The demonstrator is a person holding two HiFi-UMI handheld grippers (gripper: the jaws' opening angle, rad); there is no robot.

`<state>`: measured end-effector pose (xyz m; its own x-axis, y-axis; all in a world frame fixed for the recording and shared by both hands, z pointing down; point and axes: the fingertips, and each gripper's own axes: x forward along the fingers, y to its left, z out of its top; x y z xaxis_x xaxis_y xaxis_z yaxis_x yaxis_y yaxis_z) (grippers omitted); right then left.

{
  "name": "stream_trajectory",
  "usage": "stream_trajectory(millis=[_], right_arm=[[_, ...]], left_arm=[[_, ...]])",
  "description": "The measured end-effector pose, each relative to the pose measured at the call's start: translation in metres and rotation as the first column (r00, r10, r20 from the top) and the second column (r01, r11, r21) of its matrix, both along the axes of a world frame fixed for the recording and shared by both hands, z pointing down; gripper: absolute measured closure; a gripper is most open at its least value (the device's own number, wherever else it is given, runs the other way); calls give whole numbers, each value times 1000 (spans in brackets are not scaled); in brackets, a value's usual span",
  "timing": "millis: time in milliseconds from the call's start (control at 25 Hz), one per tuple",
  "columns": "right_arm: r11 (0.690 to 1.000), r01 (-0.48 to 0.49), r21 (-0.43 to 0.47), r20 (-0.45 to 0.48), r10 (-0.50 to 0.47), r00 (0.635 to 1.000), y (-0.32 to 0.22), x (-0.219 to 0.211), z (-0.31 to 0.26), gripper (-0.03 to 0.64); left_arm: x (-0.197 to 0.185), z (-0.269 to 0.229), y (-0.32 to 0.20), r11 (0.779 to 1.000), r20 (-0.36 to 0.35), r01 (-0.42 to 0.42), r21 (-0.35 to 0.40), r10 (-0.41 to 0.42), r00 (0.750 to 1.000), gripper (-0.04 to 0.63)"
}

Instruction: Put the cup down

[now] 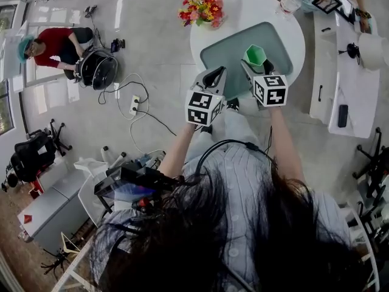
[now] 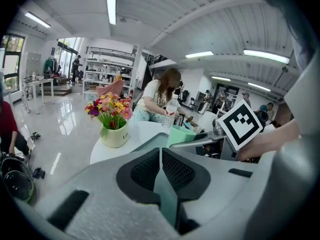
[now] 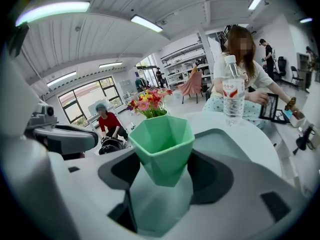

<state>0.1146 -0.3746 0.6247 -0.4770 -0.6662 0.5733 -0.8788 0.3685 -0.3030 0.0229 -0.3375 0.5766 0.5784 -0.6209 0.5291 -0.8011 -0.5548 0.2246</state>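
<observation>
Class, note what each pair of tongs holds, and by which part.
The right tongs grip the green cup by its lower sides, near the base; the left tongs are shut on nothing.

Matt green plastic cup; black mesh-textured left tool pads; glossy floor.

The grey mat in the middle of my round white worktop lies bare, giving open room beneath the green cup gripped in my right tongs. Obstacles stand only at the far rim: a pot of flowers on the left and a water bottle on the right, well apart. My left tongs, pressed together, hang near the right pair.
</observation>
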Motion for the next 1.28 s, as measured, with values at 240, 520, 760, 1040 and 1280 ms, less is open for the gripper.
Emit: stream_trajectory(millis=[240, 520, 760, 1040, 1280], right_arm=[[1000, 11, -14, -37, -11, 999, -20, 4, 21, 310], [1000, 10, -13, -109, -11, 994, -42, 12, 42, 310], [1000, 26, -7, -171, -27, 985, -58, 19, 56, 310], [998, 61, 23, -219, -54, 974, -65, 17, 64, 310], [996, 85, 31, -228, -76, 971, -68, 15, 67, 308]], left_arm=[[12, 11, -10, 1000, 9, -22, -19, 22, 1000, 568], [17, 17, -12, 999, 16, -41, -35, 41, 999, 569], [13, 21, -12, 998, 20, -38, -45, 39, 999, 568], [6, 24, -10, 998, 26, -25, -54, 27, 999, 568], [4, 26, -7, 998, 28, -21, -56, 22, 999, 568]])
